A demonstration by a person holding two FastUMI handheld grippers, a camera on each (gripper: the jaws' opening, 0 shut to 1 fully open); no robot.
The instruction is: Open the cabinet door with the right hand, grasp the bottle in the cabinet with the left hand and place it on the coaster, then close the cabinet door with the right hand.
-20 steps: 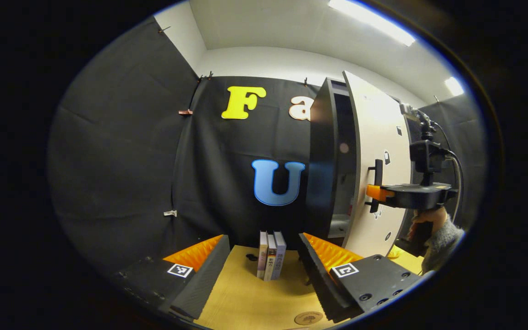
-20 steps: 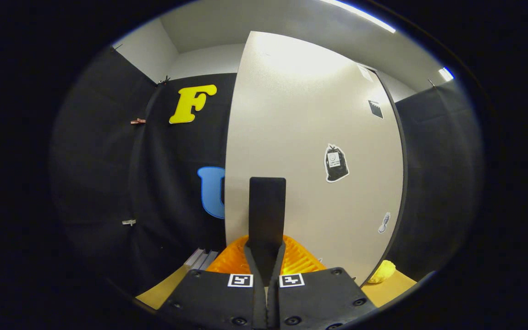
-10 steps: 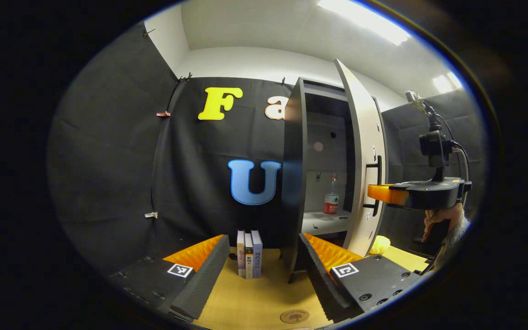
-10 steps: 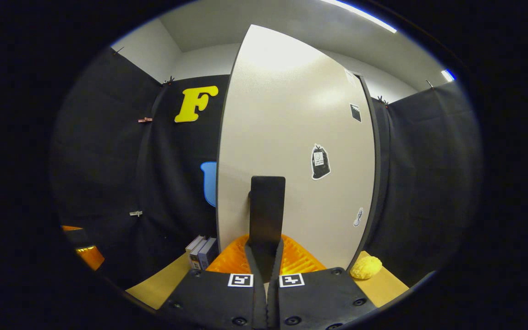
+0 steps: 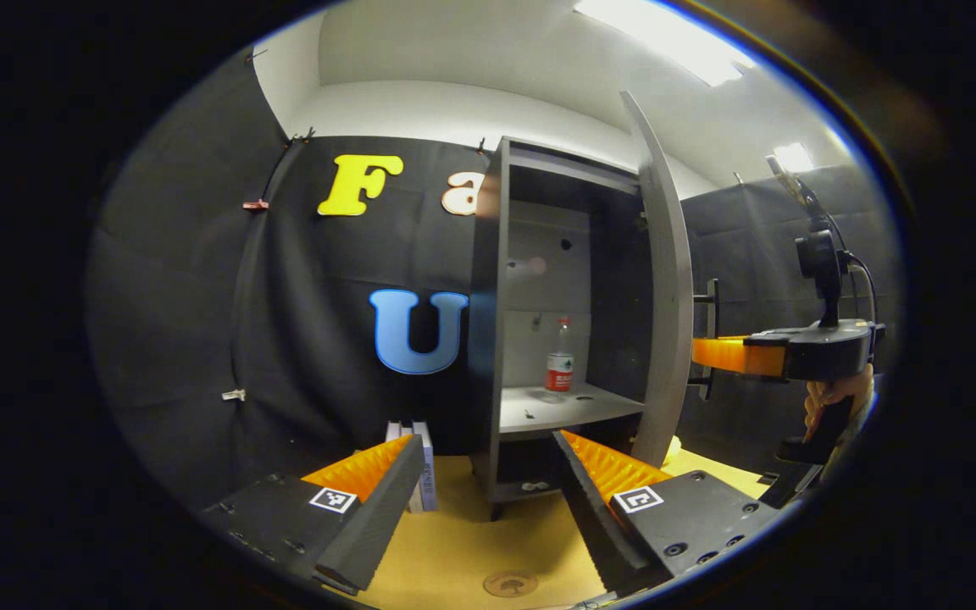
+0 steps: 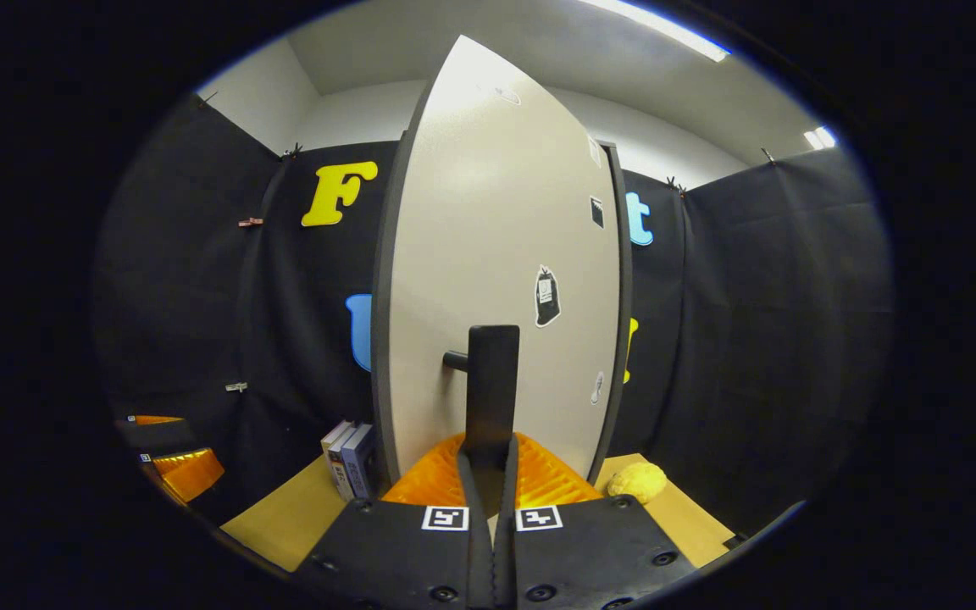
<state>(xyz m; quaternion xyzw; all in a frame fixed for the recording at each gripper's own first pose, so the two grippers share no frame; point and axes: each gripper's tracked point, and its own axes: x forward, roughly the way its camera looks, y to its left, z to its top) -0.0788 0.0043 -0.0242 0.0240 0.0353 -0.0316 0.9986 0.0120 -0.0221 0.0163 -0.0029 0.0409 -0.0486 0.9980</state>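
The dark cabinet (image 5: pixel 488 280) stands open, and a clear bottle (image 5: pixel 559 360) with a red label stands upright on its shelf. My left gripper (image 5: pixel 481 474) is open, low over the table and well short of the bottle. A round coaster (image 5: pixel 511 583) lies on the table just below it. My right gripper (image 6: pixel 490 462) is shut on the black door handle (image 6: pixel 490 381) of the pale cabinet door (image 6: pixel 496 254). In the left gripper view the door (image 5: pixel 668 288) is swung wide, with the right gripper (image 5: pixel 706 352) on the handle (image 5: pixel 712 313).
A few books (image 5: pixel 420 462) stand on the wooden table (image 5: pixel 454 551) left of the cabinet, also seen as books (image 6: pixel 348 457). A yellow lump (image 6: pixel 639 481) lies on the table right of the door. A hand (image 5: pixel 831 402) holds the right gripper.
The door has swung further open with the right gripper on its handle. The cabinet's inside and the bottle have come into sight, and the left gripper view has turned toward them.
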